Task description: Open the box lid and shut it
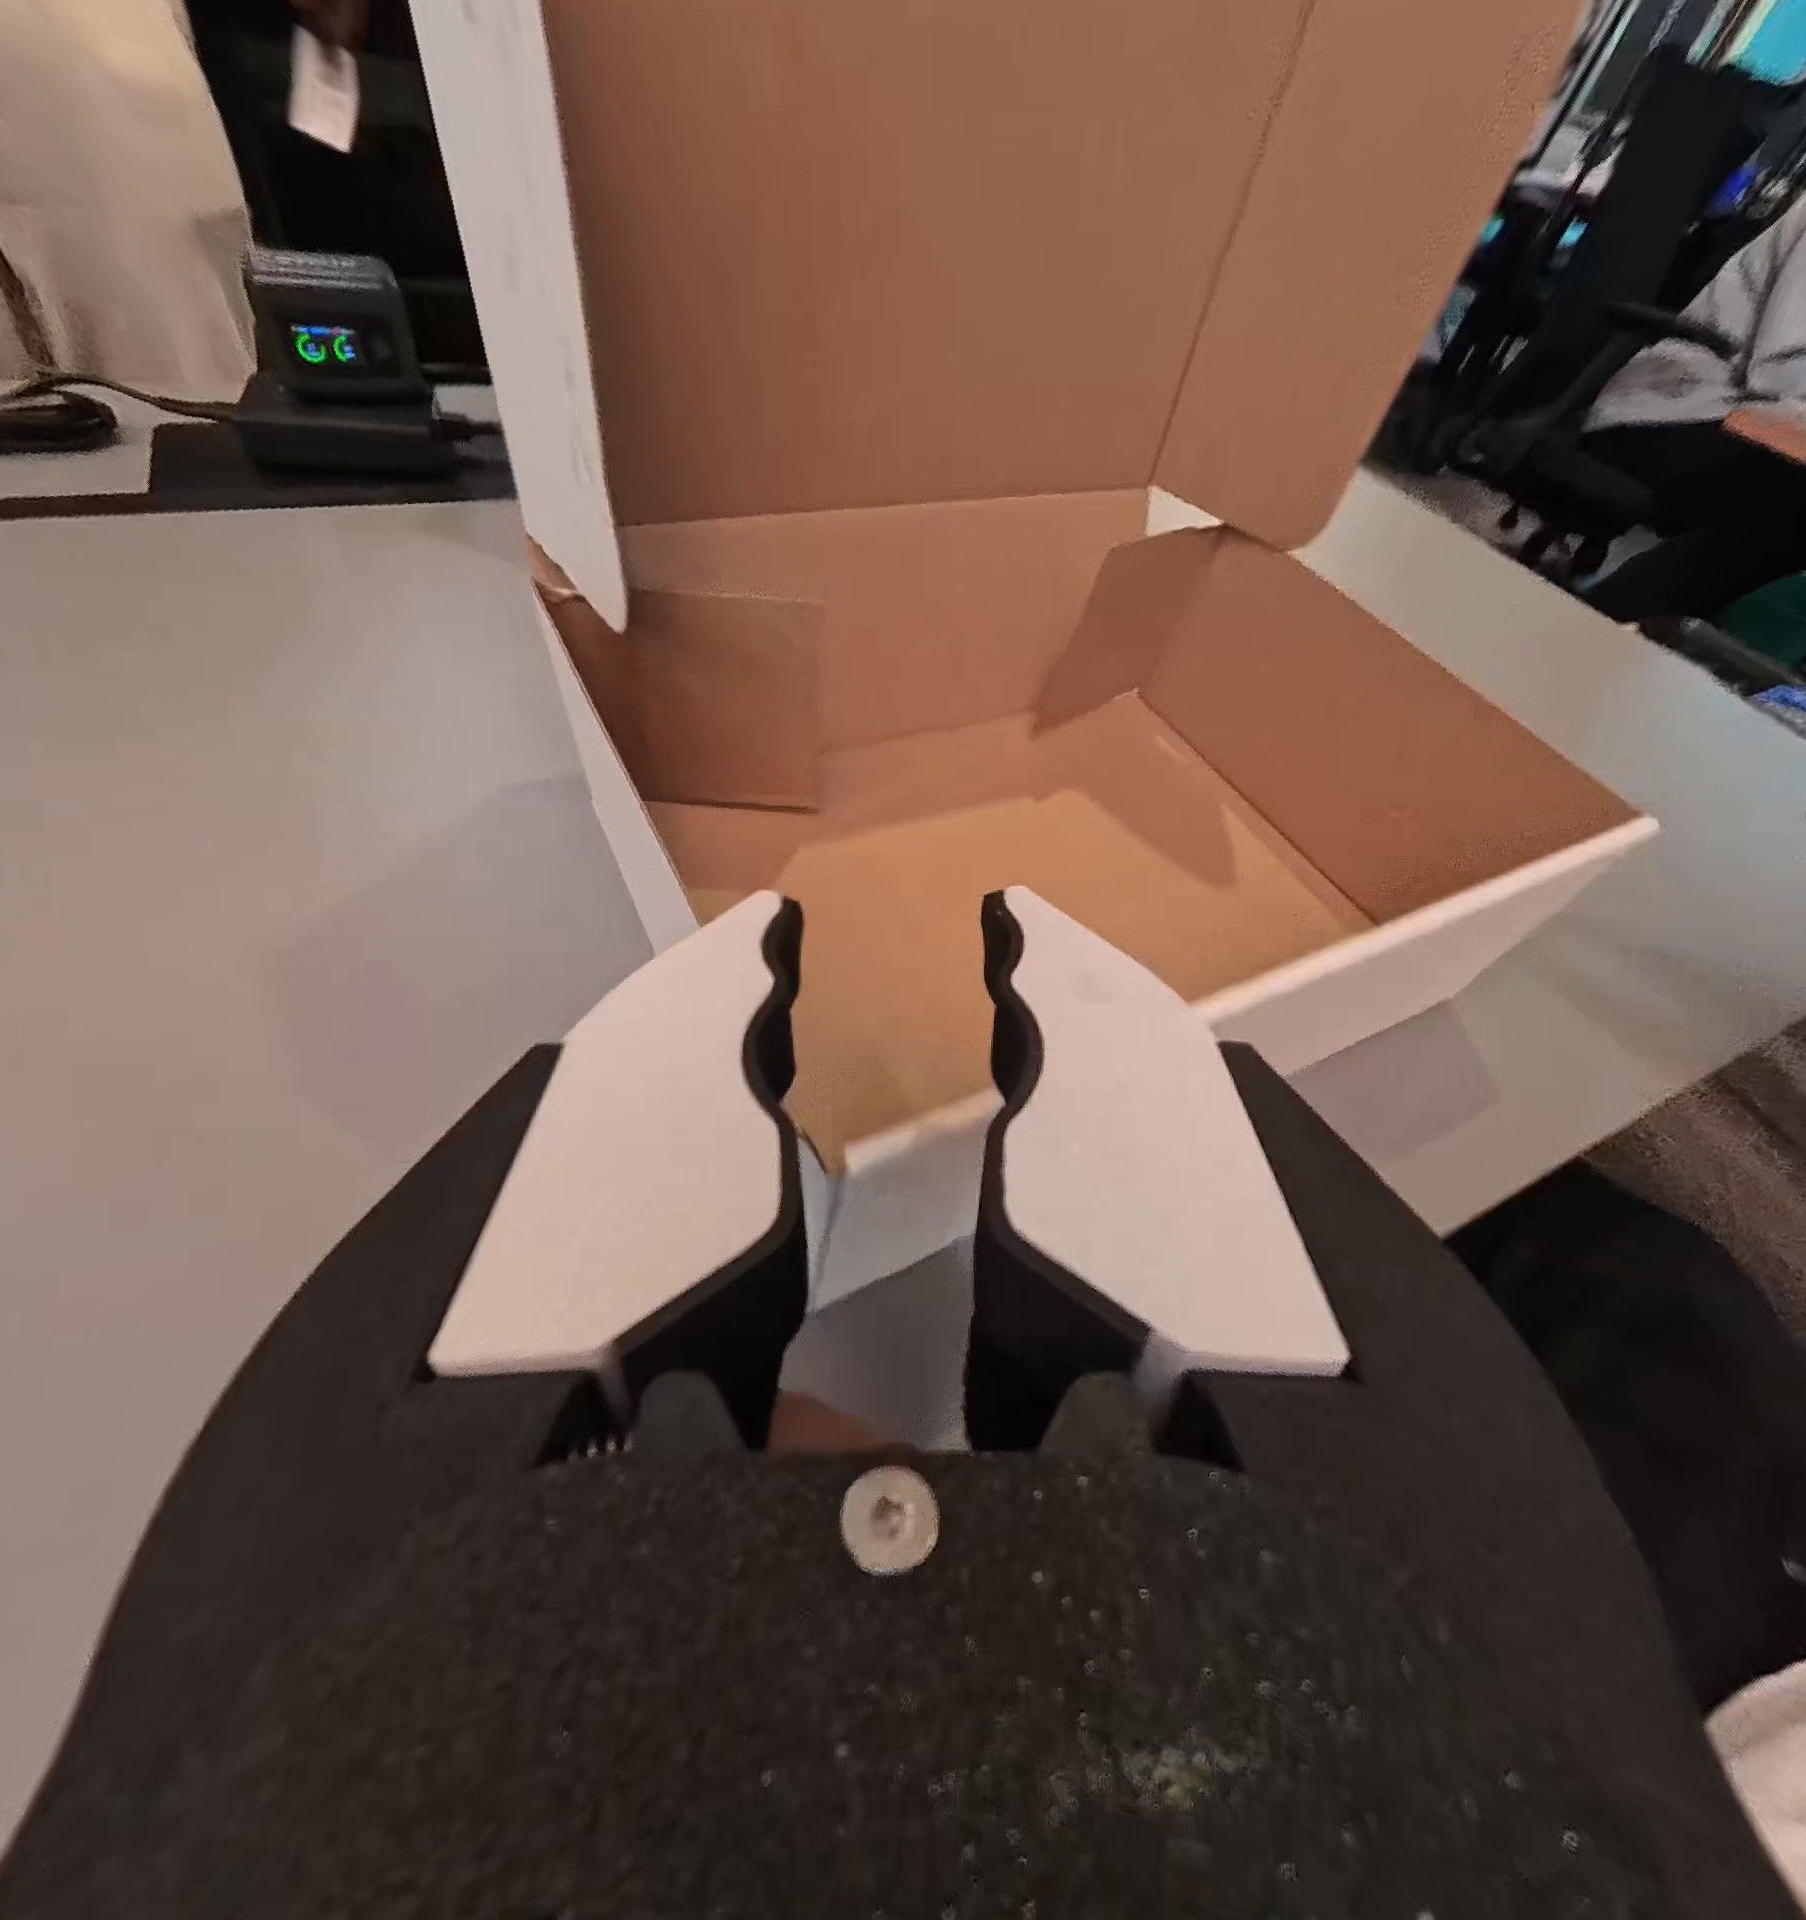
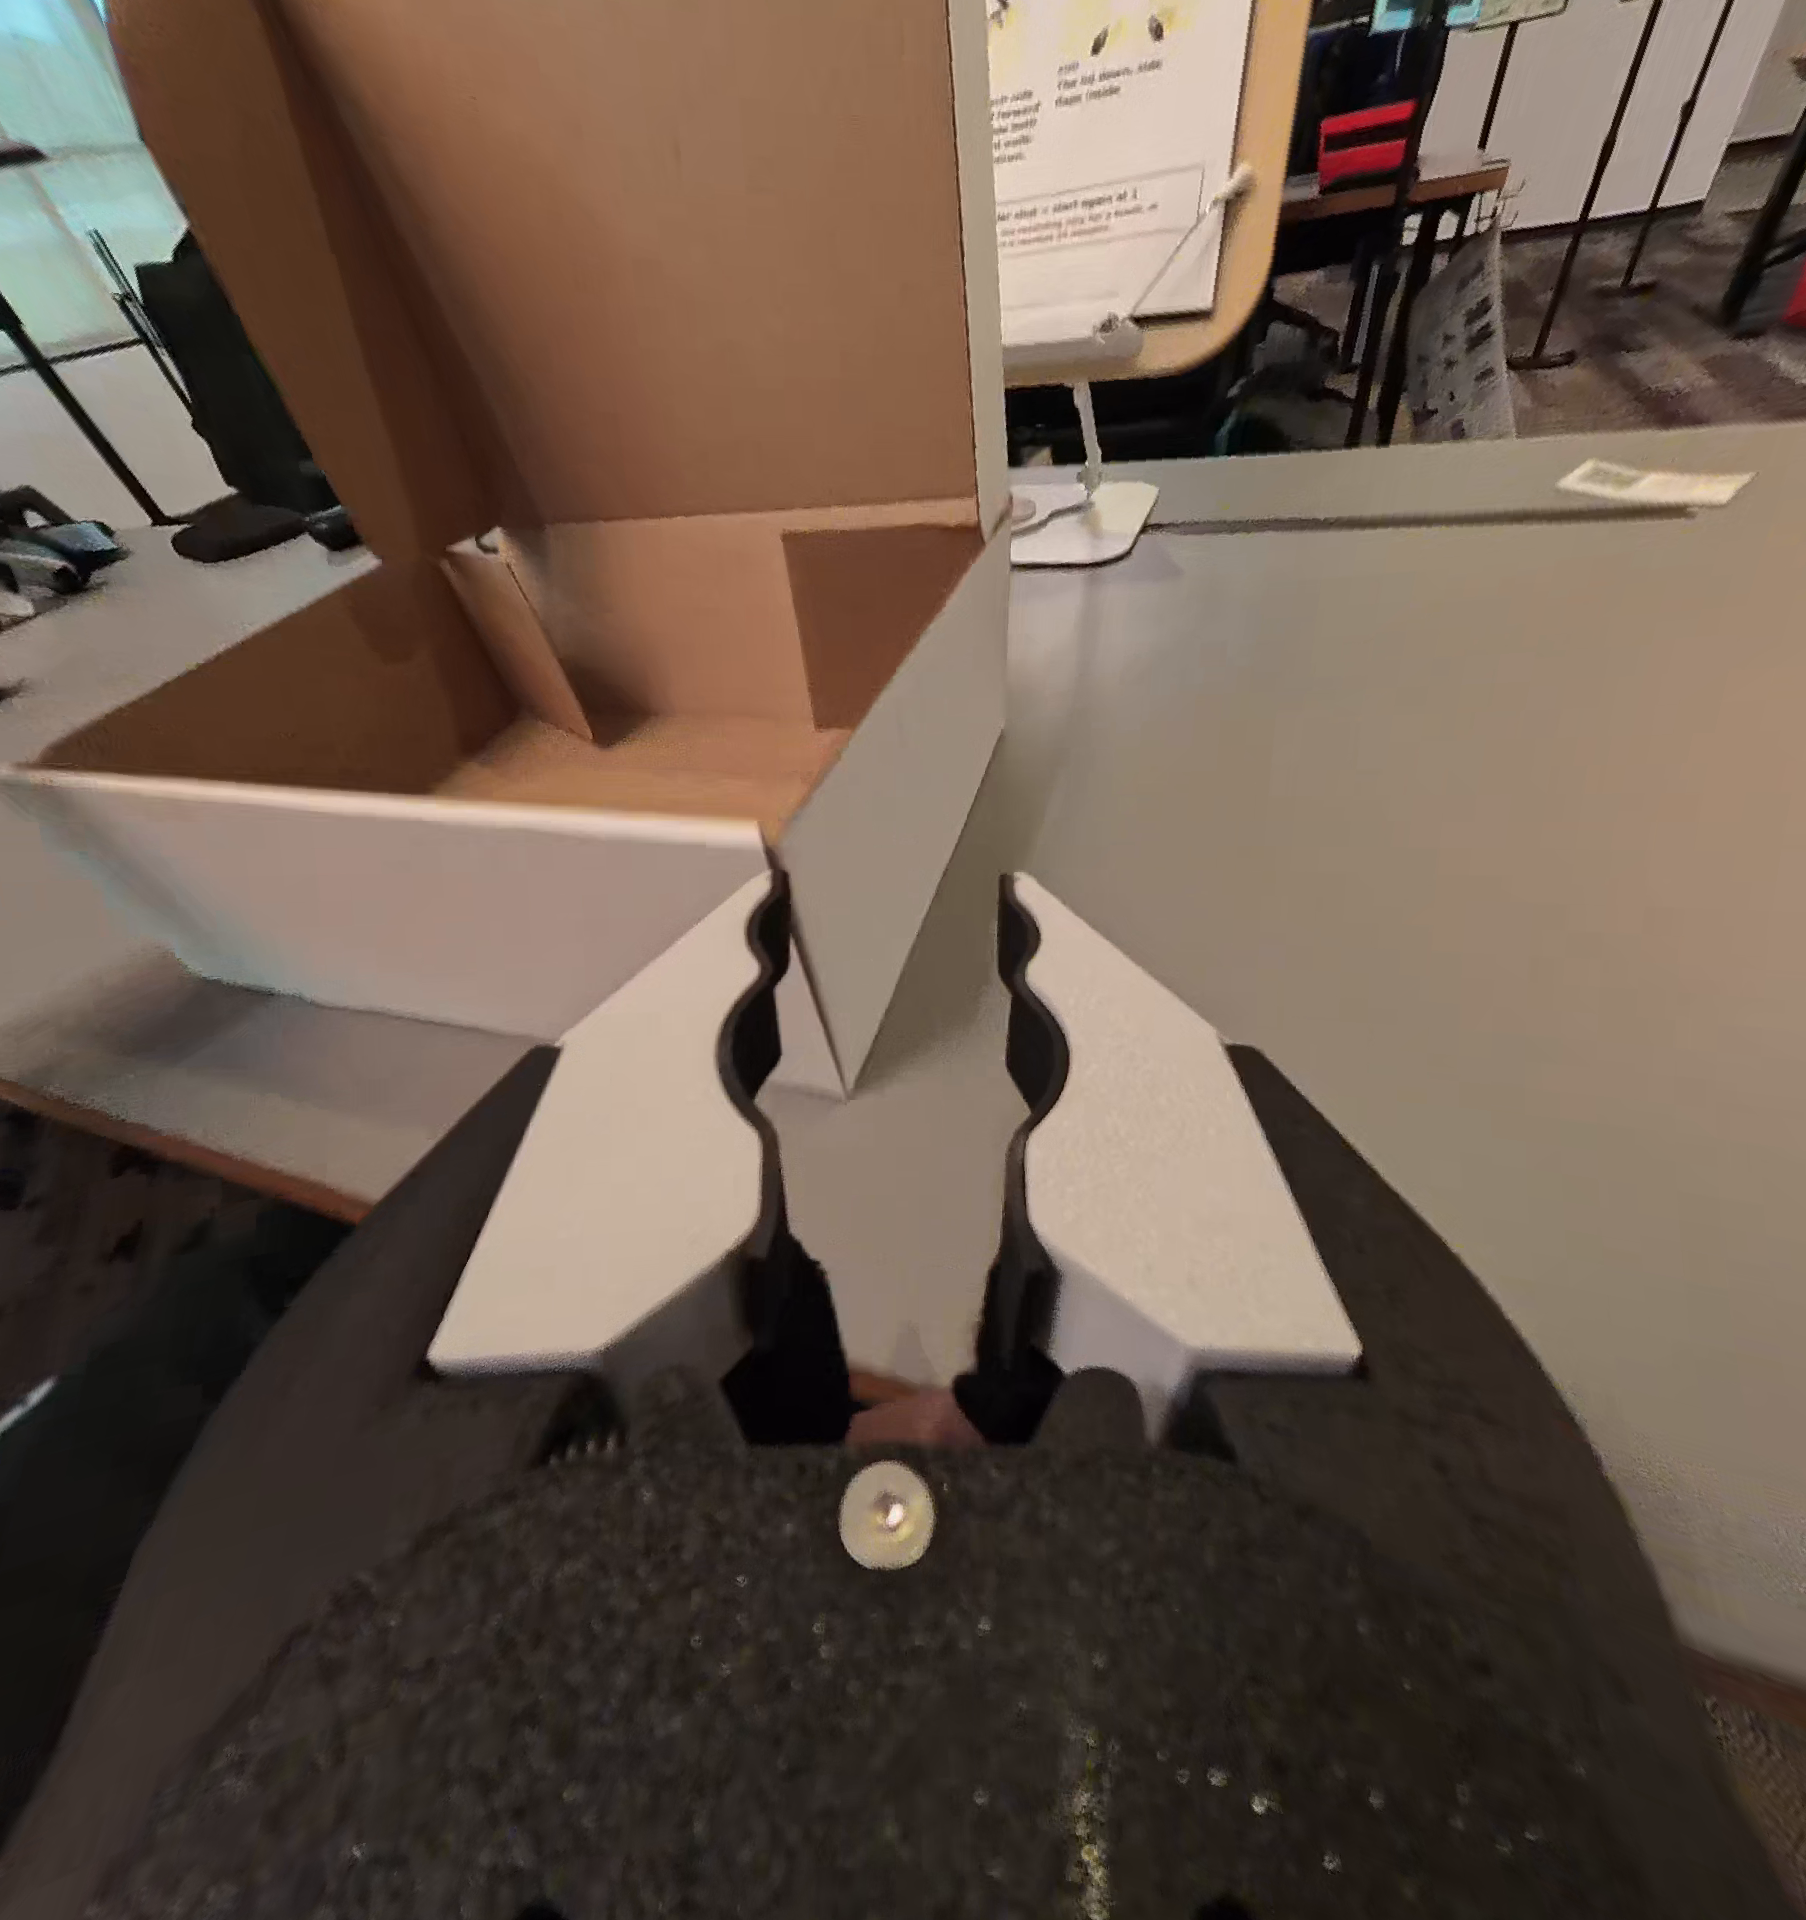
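Note:
A cardboard box, white outside and brown inside (image 1: 1418, 966), stands open and empty on a grey table. Its lid (image 1: 878, 260) stands upright at the far side. My left gripper (image 1: 891, 909) is open and empty, hovering over the box's near left corner. In the right wrist view the same box (image 2: 379, 894) sits to the left, its lid (image 2: 650, 239) raised. My right gripper (image 2: 886, 883) is open and empty, just in front of the box's near right corner, which shows between the fingers.
The grey table (image 2: 1450, 831) stretches to the right, with a small white stand (image 2: 1086, 520) behind the box and a sticker (image 2: 1657, 483) far right. A black device with a lit screen (image 1: 333, 364) sits at the back left. Chairs and a seated person (image 1: 1792, 312) are beyond. About 35 centimetres separates my left fingertips from my right.

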A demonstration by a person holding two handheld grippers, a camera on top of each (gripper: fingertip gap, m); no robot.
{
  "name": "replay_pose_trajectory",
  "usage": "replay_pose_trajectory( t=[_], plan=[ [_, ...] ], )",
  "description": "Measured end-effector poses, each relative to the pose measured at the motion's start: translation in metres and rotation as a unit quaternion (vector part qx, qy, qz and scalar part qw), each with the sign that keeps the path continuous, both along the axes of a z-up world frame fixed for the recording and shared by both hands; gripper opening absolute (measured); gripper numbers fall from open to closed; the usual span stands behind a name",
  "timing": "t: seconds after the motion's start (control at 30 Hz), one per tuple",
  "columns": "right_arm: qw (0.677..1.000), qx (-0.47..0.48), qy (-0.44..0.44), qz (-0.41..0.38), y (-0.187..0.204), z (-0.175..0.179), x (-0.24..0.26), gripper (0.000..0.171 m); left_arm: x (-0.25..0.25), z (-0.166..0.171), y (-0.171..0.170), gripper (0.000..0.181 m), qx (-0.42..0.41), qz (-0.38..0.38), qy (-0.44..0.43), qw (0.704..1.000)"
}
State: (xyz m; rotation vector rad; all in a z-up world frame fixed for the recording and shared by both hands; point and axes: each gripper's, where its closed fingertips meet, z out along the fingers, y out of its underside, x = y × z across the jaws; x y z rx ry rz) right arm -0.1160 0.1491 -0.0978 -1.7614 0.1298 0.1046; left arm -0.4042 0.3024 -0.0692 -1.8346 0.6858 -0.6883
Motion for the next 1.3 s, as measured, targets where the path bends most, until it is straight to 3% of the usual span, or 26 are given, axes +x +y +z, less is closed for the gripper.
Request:
replay_pose_trajectory(
  t=[0.23,0.37,0.5,0.63,0.73,0.93,1.3],
  plan=[
    [0.998,-0.029,-0.046,0.008,0.12,0.029,0.018,0.04,0.028,0.014,0.087,0.049,-0.02,0.035,0.097,0.994],
    [0.995,-0.08,-0.06,0.0,0.178,0.02,0.032,0.039,0.045,0.013,0.125,0.047,-0.044,0.065,0.096,0.992],
    [0.992,-0.091,-0.089,-0.013,0.209,0.023,0.041,0.031,0.06,0.02,0.149,0.035,-0.042,0.084,0.092,0.991],
    [0.987,-0.091,-0.13,-0.029,0.217,0.031,0.047,0.01,0.064,0.023,0.163,0.011,-0.021,0.103,0.117,0.988],
    [0.983,-0.097,-0.155,-0.025,0.217,0.028,0.043,0.002,0.06,0.023,0.166,0.007,-0.002,0.116,0.13,0.985],
    [0.988,-0.102,-0.116,-0.023,0.208,0.021,0.034,0.002,0.044,0.019,0.153,0.003,0.018,0.126,0.131,0.983],
    [0.987,-0.083,-0.13,-0.036,0.182,0.036,0.021,0.001,0.032,0.036,0.118,0.002,0.036,0.134,0.11,0.984]
  ],
)
